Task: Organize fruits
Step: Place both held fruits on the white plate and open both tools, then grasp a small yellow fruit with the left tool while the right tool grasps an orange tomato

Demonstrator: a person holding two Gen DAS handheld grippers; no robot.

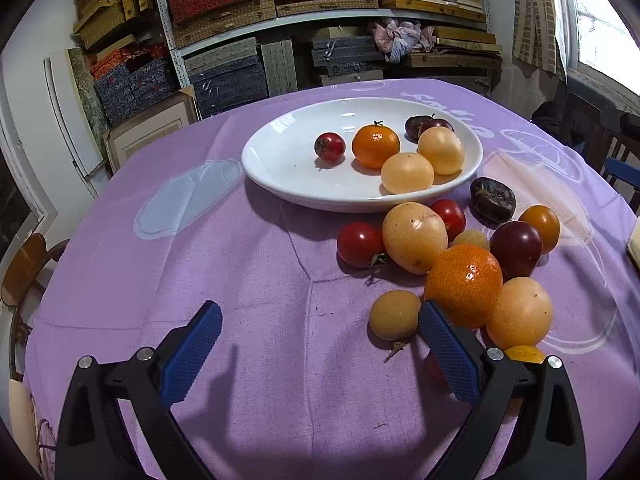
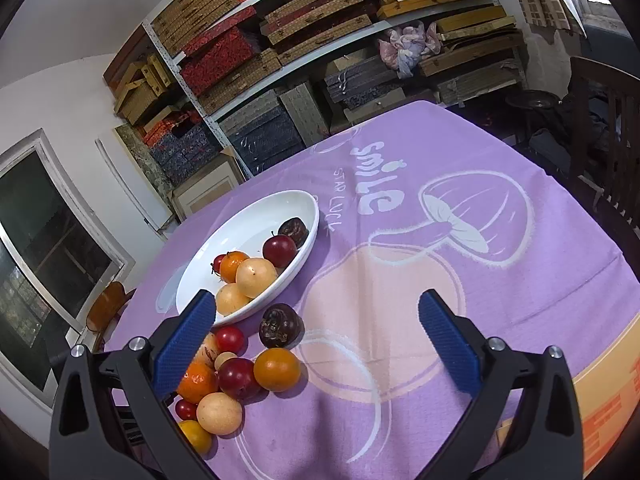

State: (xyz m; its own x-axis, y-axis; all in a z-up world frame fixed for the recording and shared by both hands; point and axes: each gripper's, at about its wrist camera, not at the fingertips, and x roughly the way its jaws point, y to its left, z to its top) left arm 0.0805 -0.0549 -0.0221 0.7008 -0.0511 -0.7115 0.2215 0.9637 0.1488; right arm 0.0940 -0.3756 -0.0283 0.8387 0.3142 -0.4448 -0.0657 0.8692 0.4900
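Blue-padded black left gripper [image 1: 320,344], jaws spread wide and empty, hovers over the lilac tablecloth [image 1: 240,264] with one pad just beside a small yellow fruit [image 1: 394,314]. Six fruits lie in the shallow white ceramic plate [image 1: 276,156]; a loose heap of about a dozen fruits [image 1: 464,280] remains outside, near its rim. Right gripper [image 2: 316,330] likewise gapes empty.

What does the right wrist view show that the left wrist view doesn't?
Only the right wrist view: the white "smile" lettering and mushroom print on the purple tablecloth, read clearly, plus a dark window.

Only the left wrist view: a pale oval print left of the plate.

Both: the white plate holding fruit, the loose fruit pile beside it, and shelves of boxes.
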